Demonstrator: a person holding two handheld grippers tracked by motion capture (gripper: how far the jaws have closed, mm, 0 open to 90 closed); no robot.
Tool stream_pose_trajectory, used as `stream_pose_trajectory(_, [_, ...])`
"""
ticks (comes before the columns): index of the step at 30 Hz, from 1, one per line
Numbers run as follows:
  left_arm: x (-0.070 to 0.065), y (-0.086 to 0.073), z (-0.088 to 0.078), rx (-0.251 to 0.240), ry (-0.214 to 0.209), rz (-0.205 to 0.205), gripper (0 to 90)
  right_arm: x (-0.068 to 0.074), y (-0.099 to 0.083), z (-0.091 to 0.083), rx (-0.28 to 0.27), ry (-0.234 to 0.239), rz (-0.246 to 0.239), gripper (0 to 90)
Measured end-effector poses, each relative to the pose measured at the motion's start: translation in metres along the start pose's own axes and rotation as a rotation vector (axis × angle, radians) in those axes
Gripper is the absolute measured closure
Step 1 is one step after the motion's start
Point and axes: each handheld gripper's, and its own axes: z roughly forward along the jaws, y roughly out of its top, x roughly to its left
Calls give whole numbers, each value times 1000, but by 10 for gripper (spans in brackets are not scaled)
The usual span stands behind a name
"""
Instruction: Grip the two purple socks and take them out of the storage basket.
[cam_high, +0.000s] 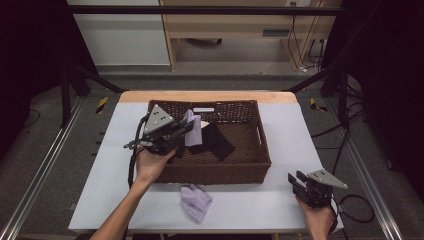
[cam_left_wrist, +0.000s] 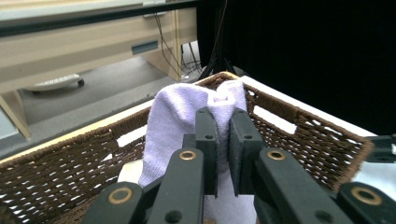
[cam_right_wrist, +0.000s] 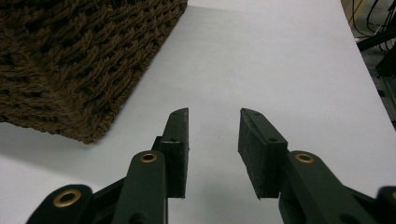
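A: What is sitting on the worktop (cam_high: 280, 125)?

B: A brown woven basket (cam_high: 250, 165) is taking up the middle of it, with its near wall facing the person. In the right gripper view a corner of that basket (cam_right_wrist: 70, 70) is showing at the upper left, with bare worktop (cam_right_wrist: 280, 60) beside it.

A: And what is lying inside?

B: A black cloth (cam_high: 215, 142) is lying on the basket floor, spreading toward the middle. Something pale is peeking out behind it, too hidden to name.

A: Where is the lilac cloth?

B: One lilac cloth (cam_high: 191, 129) is hanging above the left part of the basket, pinched by the left hand-held gripper (cam_high: 186, 129). In the left gripper view that cloth (cam_left_wrist: 173, 116) is draping over the jaws, which are pressing nearly together on a fold of it. A second lilac cloth (cam_high: 196, 201) is lying crumpled on the worktop, just in front of the basket's near wall.

A: What is the right hand-held gripper (cam_high: 295, 179) doing?

B: It is resting near the worktop's right front corner, well apart from the basket. Its jaws are standing partly apart, with nothing between them.
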Motion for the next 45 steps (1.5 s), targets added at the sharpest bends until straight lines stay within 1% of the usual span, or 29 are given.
stream_pose_trajectory(4, [-3, 1, -17, -28, 1, 15, 826, 0, 0, 0, 1, 0, 2, 670])
stream_pose_trajectory(7, [-4, 0, -28, -43, -4, 15, 826, 0, 1, 0, 2, 2, 1, 699])
stream_pose_trajectory(8, [-4, -1, -31, -46, -5, 21, 826, 0, 1, 0, 4, 5, 3, 705])
stream_pose_trajectory(10, [-6, -2, -38, -50, -12, 22, 826, 0, 1, 0, 2, 3, -9, 727])
stream_pose_trajectory(11, [-7, -3, -41, -51, -14, 23, 826, 1, 1, 0, 7, 8, -3, 742])
stream_pose_trajectory(12, [-8, -3, -44, -54, -15, 31, 825, 0, 1, 0, 4, 8, -10, 756])
stream_pose_trajectory(13, [-8, -3, -44, -54, -15, 31, 825, 0, 1, 0, 4, 10, -10, 769])
stream_pose_trajectory(14, [-11, -4, -51, -63, -25, 35, 826, 1, 1, 0, 5, 13, -7, 784])
stream_pose_trajectory(15, [-12, -4, -54, -67, -28, 37, 825, 1, 1, 0, 5, 15, -7, 794])
stream_pose_trajectory(18, [-16, -5, -64, -76, -42, 45, 825, 1, 1, -1, 3, 14, -10, 799])
stream_pose_trajectory(19, [-16, -5, -64, -76, -42, 45, 825, 1, 1, -1, 3, 14, -11, 804])
stream_pose_trajectory(21, [-20, -7, -72, -84, -56, 52, 825, 1, 1, -1, 2, 13, -13, 804])
stream_pose_trajectory(23, [-23, -10, -77, -84, -66, 59, 825, 2, 1, -1, 1, 12, -15, 798])
stream_pose_trajectory(29, [-29, -22, -86, -79, -82, 70, 825, 3, 1, 0, -4, 4, -16, 699])
stream_pose_trajectory(33, [-33, -31, -93, -75, -95, 68, 825, 4, 1, -1, -6, -1, -13, 657])
stream_pose_trajectory(38, [-39, -51, -97, -37, -118, 69, 825, 4, 0, -1, -4, -4, -3, 618])
stream_pose_trajectory(43, [-44, -76, -95, 31, -131, 61, 825, 4, 0, -1, -4, -7, -1, 600])
stream_pose_trajectory(45, [-44, -87, -92, 63, -137, 51, 825, 4, 0, -1, -3, -7, 0, 594])
